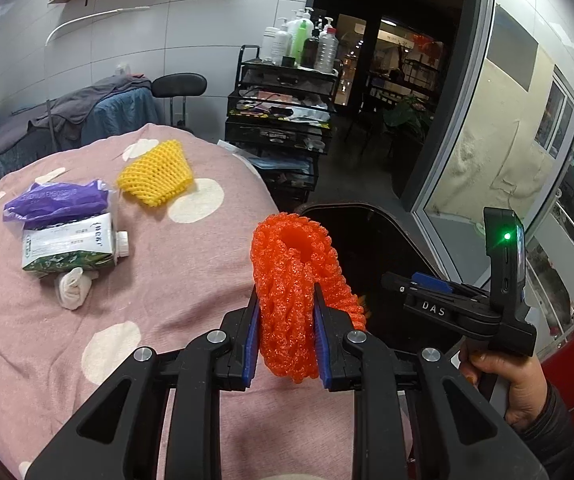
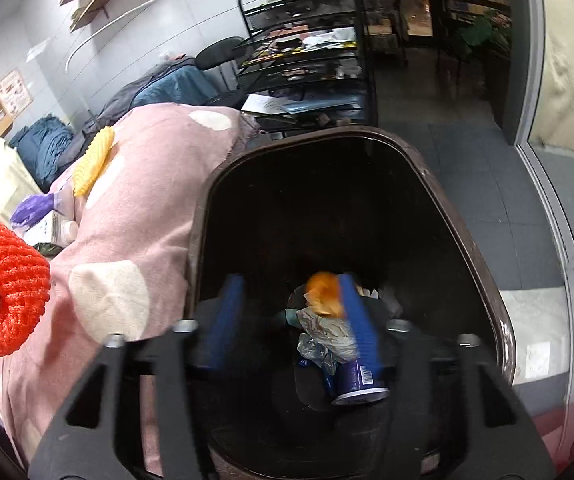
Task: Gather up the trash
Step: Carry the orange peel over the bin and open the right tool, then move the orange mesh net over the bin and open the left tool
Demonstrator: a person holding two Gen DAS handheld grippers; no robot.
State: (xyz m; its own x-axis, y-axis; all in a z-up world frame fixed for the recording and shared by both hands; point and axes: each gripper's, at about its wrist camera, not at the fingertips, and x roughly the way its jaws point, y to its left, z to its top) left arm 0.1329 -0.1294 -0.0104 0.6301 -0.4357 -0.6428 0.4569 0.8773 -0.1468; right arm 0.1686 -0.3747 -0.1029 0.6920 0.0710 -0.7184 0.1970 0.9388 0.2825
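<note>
Orange foam net sleeve [image 1: 299, 300], low in the middle of the picture, is squeezed in the left hand-held gripper [image 1: 287, 312], and should go next into the dark bin [image 2: 483, 264], where the right hand-held gripper [image 2: 293, 320] hangs wide and empty.

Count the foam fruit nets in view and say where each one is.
2. The orange foam net is clamped in the left gripper; the yellow foam net lies on the pink blanket. The bin may hide more.
</note>
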